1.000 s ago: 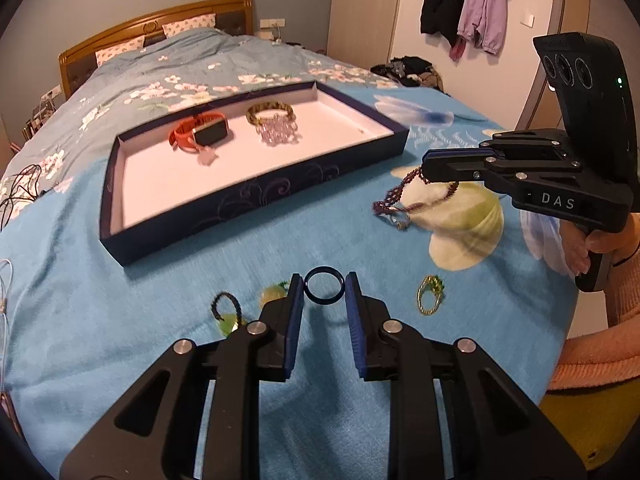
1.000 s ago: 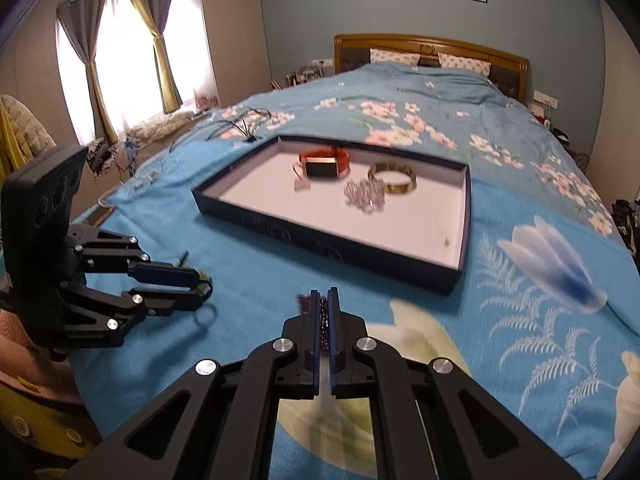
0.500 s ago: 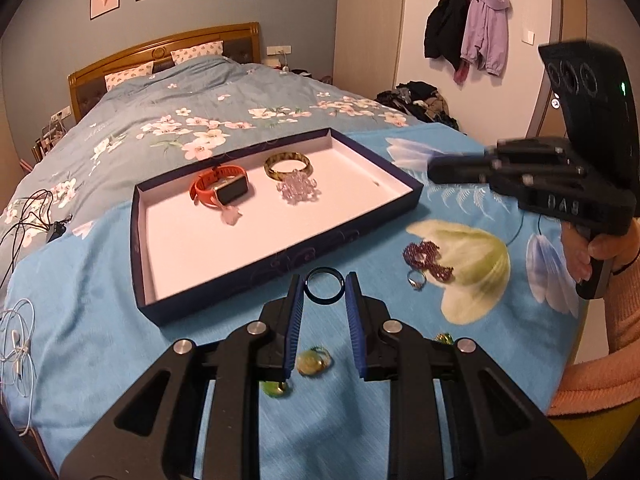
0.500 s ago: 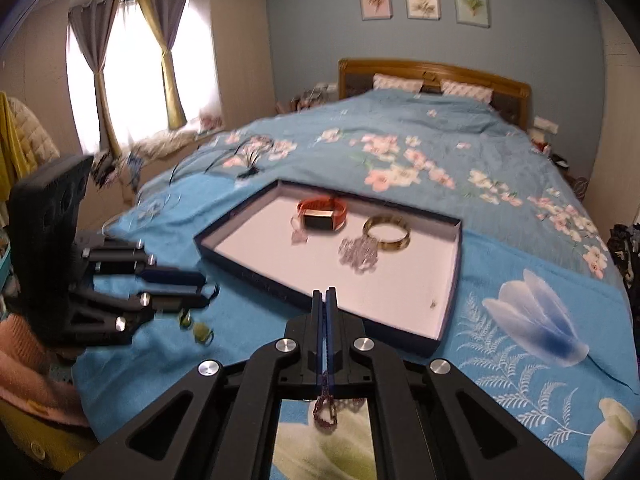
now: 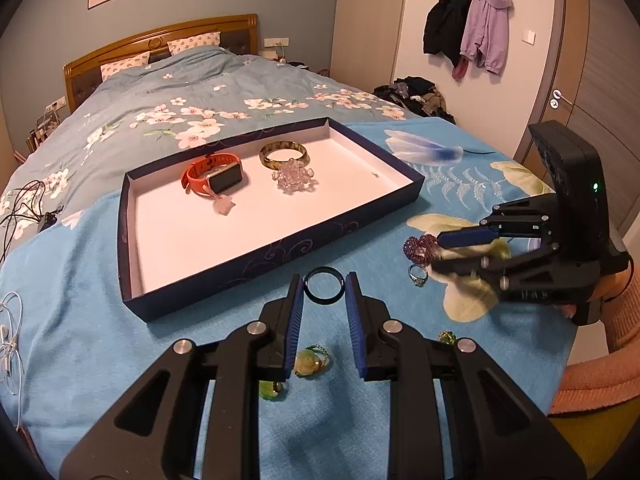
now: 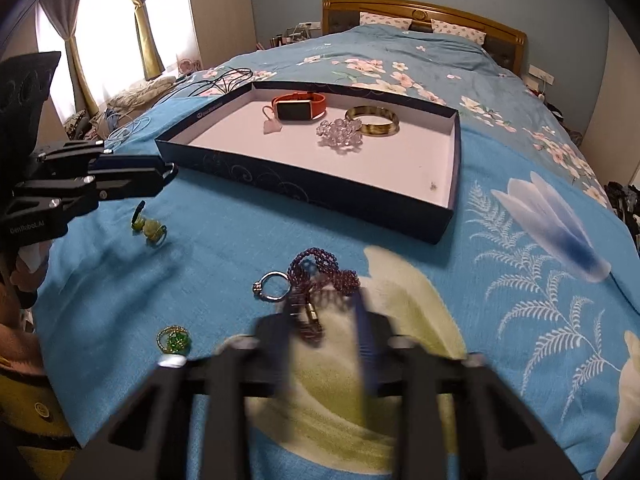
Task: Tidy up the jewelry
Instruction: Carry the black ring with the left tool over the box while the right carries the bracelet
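My left gripper (image 5: 324,290) is shut on a dark blue ring (image 5: 325,269), held above the bedspread just in front of the navy tray (image 5: 280,248). My right gripper (image 6: 326,316) is low over the bed and blurred, its jaws opening. A purple bead bracelet (image 6: 324,268) lies on the cloth at its fingertips, with one end between them. A silver ring (image 6: 272,286) rests just left of the bracelet. From the left wrist the right gripper (image 5: 438,252) shows its fingers apart beside the bracelet (image 5: 418,246). In the tray are an orange watch (image 5: 212,174), a gold bangle (image 5: 284,154) and a crystal bracelet (image 5: 294,176).
Small green pieces lie on the blue bedspread: a bead ring (image 6: 174,338) near the front edge and a yellow-green pair (image 6: 150,228) under the left gripper (image 6: 166,174). A pink pendant (image 5: 224,206) sits by the watch. Cables (image 5: 12,328) lie at the bed's left edge.
The right gripper has come down to the bed with the purple bracelet and its jaws have parted; the bracelet now rests on the cloth. The left gripper still grips the ring.
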